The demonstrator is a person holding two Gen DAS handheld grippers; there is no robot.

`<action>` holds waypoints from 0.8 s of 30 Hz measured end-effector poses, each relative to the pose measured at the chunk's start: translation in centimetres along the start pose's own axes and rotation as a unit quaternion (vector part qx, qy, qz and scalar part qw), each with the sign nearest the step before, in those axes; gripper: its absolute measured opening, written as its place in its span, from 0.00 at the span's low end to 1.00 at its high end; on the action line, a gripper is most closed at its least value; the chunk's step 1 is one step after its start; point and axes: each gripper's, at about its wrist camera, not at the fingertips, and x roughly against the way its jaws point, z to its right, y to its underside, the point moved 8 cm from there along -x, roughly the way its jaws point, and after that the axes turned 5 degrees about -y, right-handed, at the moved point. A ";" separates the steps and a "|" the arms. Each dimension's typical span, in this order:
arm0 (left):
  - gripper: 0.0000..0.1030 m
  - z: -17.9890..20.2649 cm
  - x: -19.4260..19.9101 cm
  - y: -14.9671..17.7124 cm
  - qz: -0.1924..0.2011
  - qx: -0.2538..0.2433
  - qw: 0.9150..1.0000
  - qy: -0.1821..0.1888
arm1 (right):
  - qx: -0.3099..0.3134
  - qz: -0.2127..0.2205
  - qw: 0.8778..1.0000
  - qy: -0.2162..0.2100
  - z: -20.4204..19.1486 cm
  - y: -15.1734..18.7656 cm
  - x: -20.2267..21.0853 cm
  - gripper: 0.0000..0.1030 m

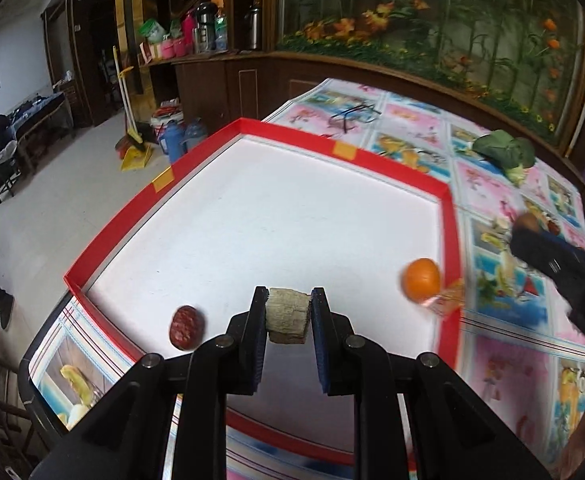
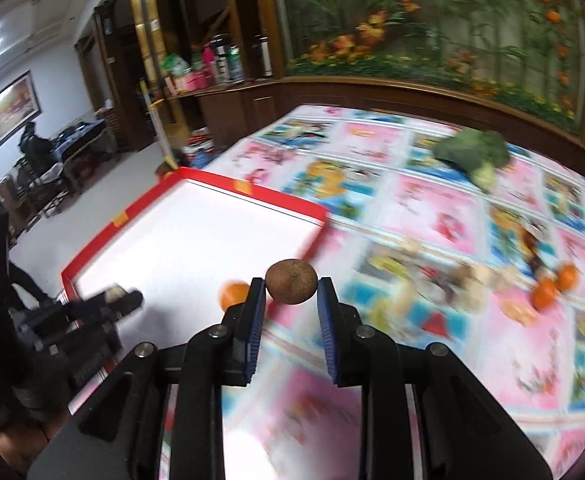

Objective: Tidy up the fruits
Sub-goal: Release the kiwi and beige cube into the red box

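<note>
The left hand-held gripper [image 1: 288, 304] is clamped on a rough, pale brown, ridged chunk [image 1: 288, 318], both blue-padded fingers pressing its sides. It hangs over the white floor of a red-rimmed tray [image 1: 450, 216] that lies on the tabletop [image 1: 512, 360], which is covered in a pink cartoon-print cloth. Just left of this hand-held gripper, a dark red date [image 1: 186, 328] lies on the tray floor; to its right, near the tray's right wall, sits an orange [image 1: 421, 279] beside a small transparent wrapper [image 1: 448, 300].

The right hand-held gripper [image 2: 291, 296] is clamped on a round brown fruit [image 2: 291, 281], held between its fingertips above the cloth, just right of the tray's near corner. Left of it the same orange [image 2: 234, 294] shows partly behind its left finger, and farther left the left hand-held gripper [image 2: 120, 300] appears, blurred. Ahead and to the right, a head of broccoli [image 2: 474, 154] lies on the cloth, well apart from the tray. To the right, two small oranges [image 2: 556, 284] rest on the cloth close together; other pale items near them are too blurred to identify.
</note>
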 end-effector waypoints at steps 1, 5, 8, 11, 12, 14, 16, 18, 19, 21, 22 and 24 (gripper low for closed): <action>0.18 -0.2 -0.2 0.0 -0.002 0.001 1.000 -0.001 | 0.004 -0.004 1.000 -0.002 -0.5 -0.4 -0.8 0.28; 0.18 -0.9 -0.7 -0.1 -0.007 0.004 1.000 -0.006 | 0.007 -0.024 1.000 -0.017 -1.9 -2.2 -4.5 0.28; 0.18 -1.5 -1.0 0.0 -0.011 0.006 1.000 -0.008 | 0.010 -0.042 0.999 -0.022 -2.5 -2.8 -7.0 0.28; 0.18 -1.8 -1.1 0.0 -0.012 0.007 1.000 -0.009 | 0.014 -0.059 0.998 -0.023 -2.9 -2.8 -9.0 0.28; 0.18 -1.8 -1.2 0.0 -0.011 0.006 1.000 -0.011 | 0.014 -0.062 0.998 -0.024 -2.9 -2.8 -9.4 0.28; 0.18 -1.9 -1.3 0.0 -0.013 0.006 1.000 -0.011 | 0.012 -0.068 0.997 -0.026 -3.0 -2.8 -10.0 0.28; 0.19 -2.2 -1.6 0.2 -0.018 0.008 1.000 -0.016 | 0.014 -0.077 0.997 -0.029 -3.2 -2.7 -10.6 0.28; 0.19 -2.6 -1.7 0.3 -0.024 0.018 0.999 -0.018 | 0.014 -0.085 0.996 -0.031 -3.2 -2.5 -11.1 0.28; 0.20 -2.7 -1.7 0.3 -0.026 0.023 0.999 -0.019 | 0.014 -0.089 0.995 -0.032 -3.2 -2.4 -11.3 0.28; 0.24 -3.1 -1.6 0.3 -0.028 0.035 0.999 -0.018 | 0.015 -0.093 0.995 -0.027 -3.1 -2.4 -11.3 0.38; 0.34 -3.3 -1.4 0.3 -0.026 0.038 0.999 -0.022 | 0.011 -0.089 0.996 -0.026 -3.0 -2.5 -10.9 0.49; 0.52 -3.6 -0.7 0.2 -0.017 0.041 0.998 -0.034 | 0.005 -0.079 0.996 -0.028 -2.7 -2.7 -10.1 0.59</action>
